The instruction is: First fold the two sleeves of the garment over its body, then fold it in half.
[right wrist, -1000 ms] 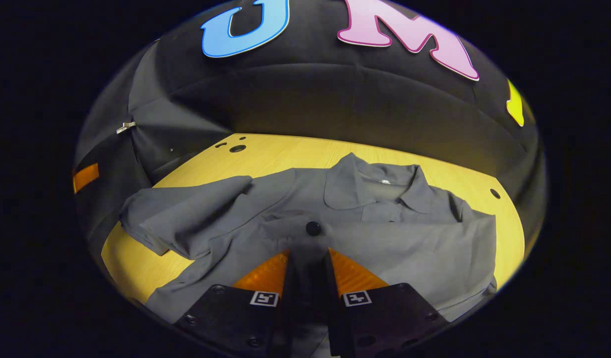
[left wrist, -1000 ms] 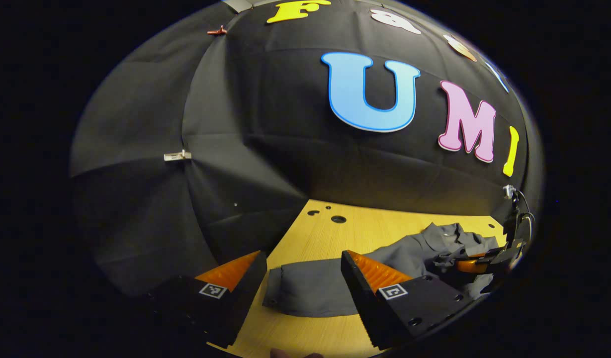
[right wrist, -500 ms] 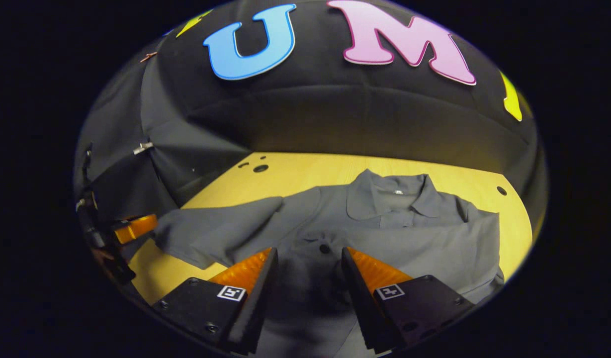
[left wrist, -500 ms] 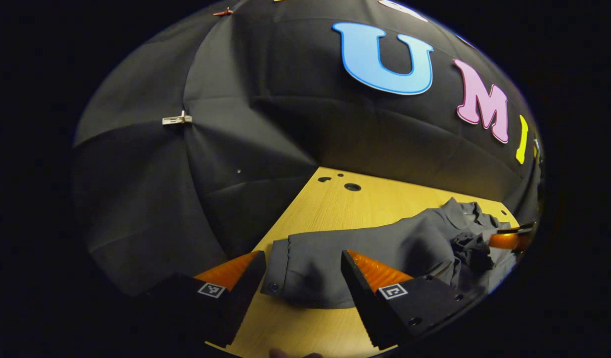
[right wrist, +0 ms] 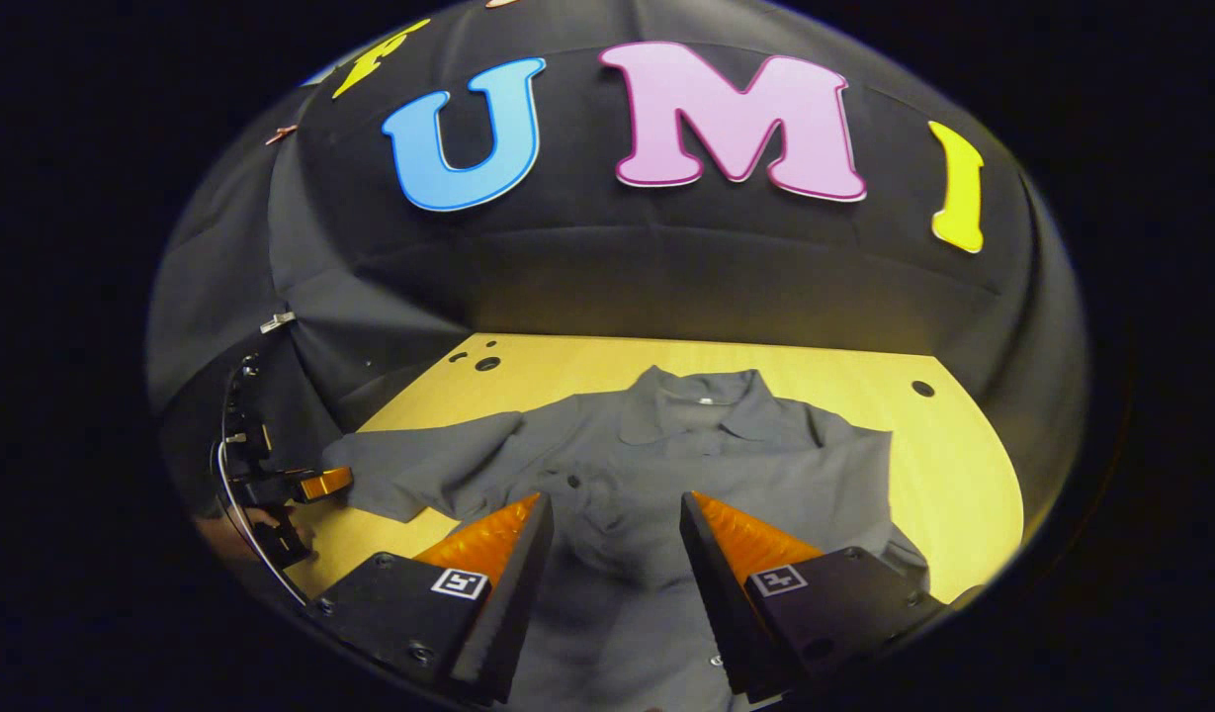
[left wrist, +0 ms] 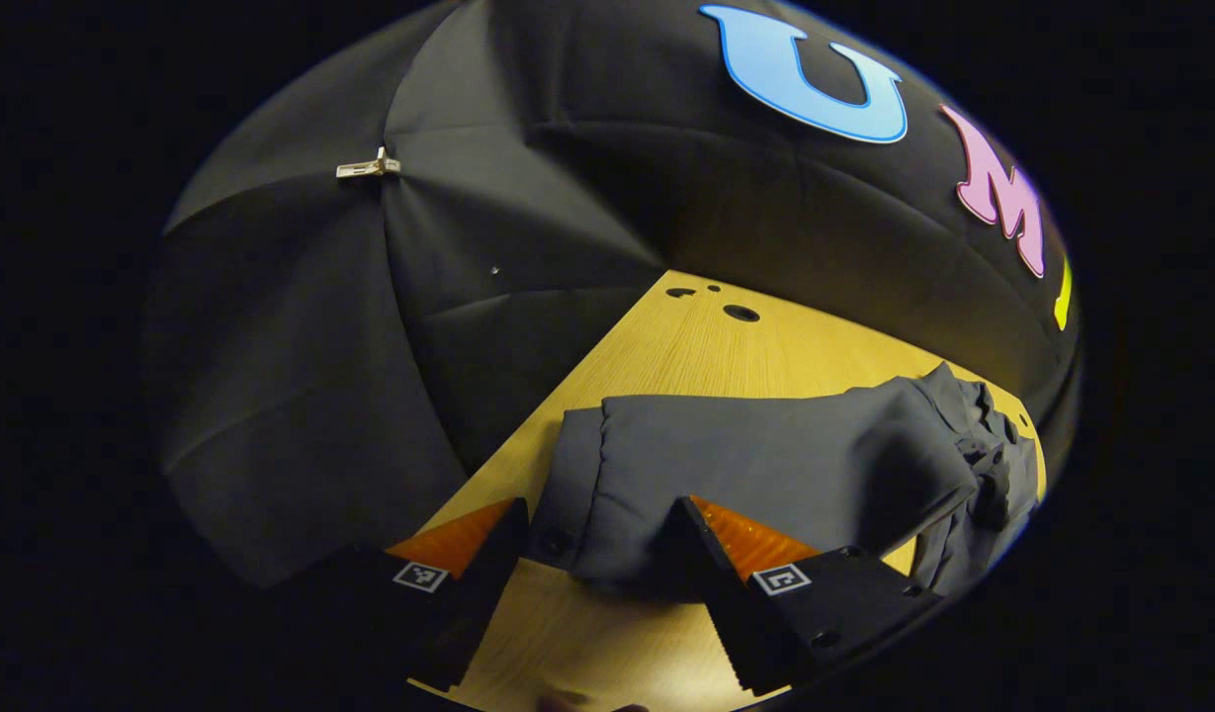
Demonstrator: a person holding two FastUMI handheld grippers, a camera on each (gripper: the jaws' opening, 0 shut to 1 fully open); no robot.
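**Both grippers spread over grey shirt on wooden table**

Left gripper (left wrist: 599, 524): its two fingers stand apart, with the cuff end of the shirt's sleeve (left wrist: 726, 465) lying between them. The cuff (left wrist: 567, 494) sits just beside the left-hand finger; the right-hand finger's tip overlaps the sleeve's lower edge in the left gripper view. Whether either finger presses the cloth cannot be told. The sleeve stretches away from this gripper towards the bunched body of the shirt at the right of that view, and it rests on the table (left wrist: 706, 346).

In the right gripper view, the left gripper appears far off at the left edge, at the end of the same sleeve (right wrist: 419, 475), with part of a hand (right wrist: 226, 539) behind it.

Right gripper (right wrist: 615, 514): its fingers are also spread wide, holding nothing. Between and beyond them lies the front of the shirt (right wrist: 666, 475). The fingers hang over the shirt's lower middle; contact with the cloth cannot be confirmed.

Shirt: grey, lying front up on the table (right wrist: 963, 465), collar (right wrist: 701, 415) towards the booth's black cloth wall (right wrist: 666, 267). A dark button (right wrist: 571, 482) shows on the front. One sleeve extends flat to the left in the right gripper view. On the other side, cloth lies across the body, its edge running straight down the right side of the shirt.

Table: light wood, with small round holes (right wrist: 486, 363) near its far left corner and one hole (right wrist: 922, 389) at far right.
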